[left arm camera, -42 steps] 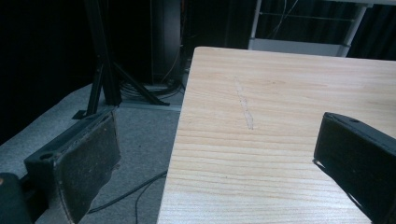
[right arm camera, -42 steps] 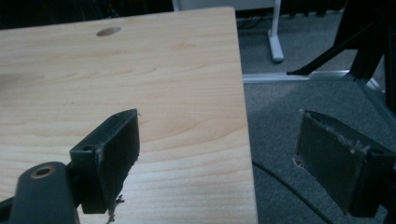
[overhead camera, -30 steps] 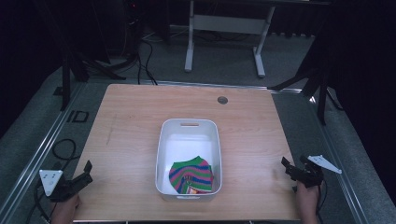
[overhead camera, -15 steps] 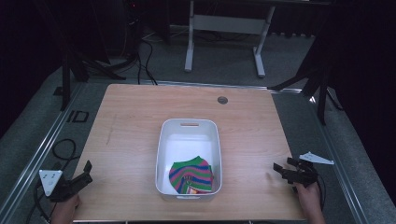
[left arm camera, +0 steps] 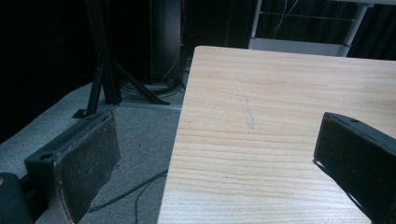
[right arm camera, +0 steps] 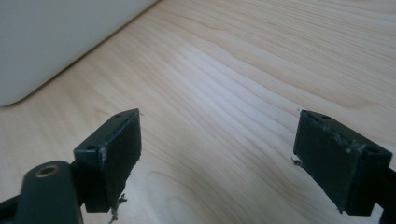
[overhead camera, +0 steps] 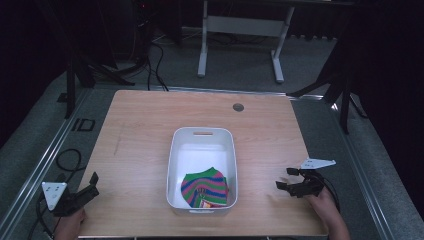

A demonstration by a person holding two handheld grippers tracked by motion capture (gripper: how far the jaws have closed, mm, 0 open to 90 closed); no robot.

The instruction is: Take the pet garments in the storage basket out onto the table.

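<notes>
Both my tongs, left and right, wide and empty; striped cloth in white bin looks soft, light, pinch its near edge.

Left gripper: black, with a grey three-cornered plate.
Right gripper: black, grey plate, trailing dark cable.
Jaws: flat dark pads, scuffed, frayed edges.

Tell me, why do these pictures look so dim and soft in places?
High view: lit table, surroundings nearly black. Left gripper view: dark background, near jaws soft. Right gripper view: a bright sheen on the wood, and the white bin blurred.
</notes>
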